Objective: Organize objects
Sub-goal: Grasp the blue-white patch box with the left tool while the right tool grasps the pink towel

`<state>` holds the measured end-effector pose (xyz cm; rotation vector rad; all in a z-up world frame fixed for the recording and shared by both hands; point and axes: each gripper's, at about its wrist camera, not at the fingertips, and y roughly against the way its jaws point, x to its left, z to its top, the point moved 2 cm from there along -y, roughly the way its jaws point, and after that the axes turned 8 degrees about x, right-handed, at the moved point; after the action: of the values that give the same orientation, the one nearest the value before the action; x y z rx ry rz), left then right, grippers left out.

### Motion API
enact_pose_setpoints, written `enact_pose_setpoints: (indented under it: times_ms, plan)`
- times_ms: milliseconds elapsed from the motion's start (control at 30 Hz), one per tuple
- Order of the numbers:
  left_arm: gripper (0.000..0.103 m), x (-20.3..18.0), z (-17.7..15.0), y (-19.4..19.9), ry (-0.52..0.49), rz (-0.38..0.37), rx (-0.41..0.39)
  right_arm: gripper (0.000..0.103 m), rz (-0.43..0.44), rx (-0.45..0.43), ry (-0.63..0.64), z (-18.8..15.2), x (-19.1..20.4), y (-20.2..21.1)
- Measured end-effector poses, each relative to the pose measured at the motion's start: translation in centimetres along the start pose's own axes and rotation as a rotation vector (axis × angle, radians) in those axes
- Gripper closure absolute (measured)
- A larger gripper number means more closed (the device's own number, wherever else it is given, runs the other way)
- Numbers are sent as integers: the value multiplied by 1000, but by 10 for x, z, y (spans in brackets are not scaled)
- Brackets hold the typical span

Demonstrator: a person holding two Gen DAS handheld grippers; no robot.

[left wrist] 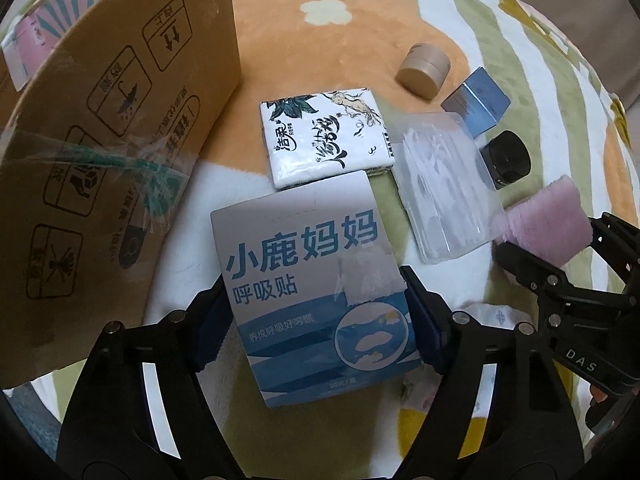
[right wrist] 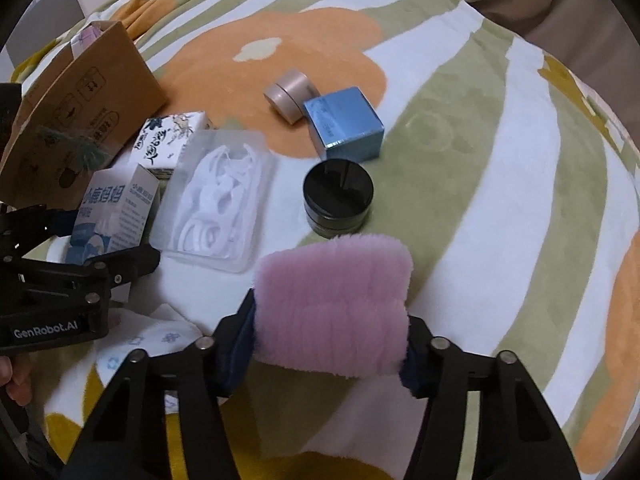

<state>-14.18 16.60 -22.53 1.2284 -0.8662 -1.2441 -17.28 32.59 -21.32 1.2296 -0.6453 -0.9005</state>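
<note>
Both grippers have just taken hold, so the step in hand looks like the pick-up, w/ stowing to come. The left gripper [left wrist: 320,320] is clamped on the blue-and-white box [left wrist: 316,284], pads pressing its two long sides; the box sits tilted, its top end toward the tissue pack [left wrist: 326,136], its lower end toward the near edge of the blanket [right wrist: 500,200]. The right gripper [right wrist: 330,344] is closed on the pink fluffy pad [right wrist: 334,300], pile squashed between the pads, also by the near edge, to the right of the box.

Everything lies on the blanket (no desk here, it's a bed or sofa cover). The cardboard carton [left wrist: 112,152] stands at the left side, flap up, probably the target, though its inside isn't visible so I can't tell what's in it. Still loose near the middle: tissue pack, the clear plastic case [right wrist: 218,196] of white bits just beside it, the black jar [right wrist: 338,200], the small blue box [right wrist: 346,124] and the beige jar [right wrist: 290,94] lying on its side, touching the blue box.

Next move, as I judge it: lift both items clear, left hand swings over the flap first since it's nearer the carton, right follows. Needs care re the two grippers, which are close together, and the soft pad could slip if the squeeze is light.
</note>
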Motion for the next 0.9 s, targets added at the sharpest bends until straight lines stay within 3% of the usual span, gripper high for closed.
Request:
enact_pose_setpoints:
  times_ms: [367,900]
  plan:
    - [33,9,-14,17,-11,-38,-22,69,-32,-30,-7,-3,6,18]
    - [35,-14,-13,47,-52,-124,-64,70,-61,-91,-37,2,18,61]
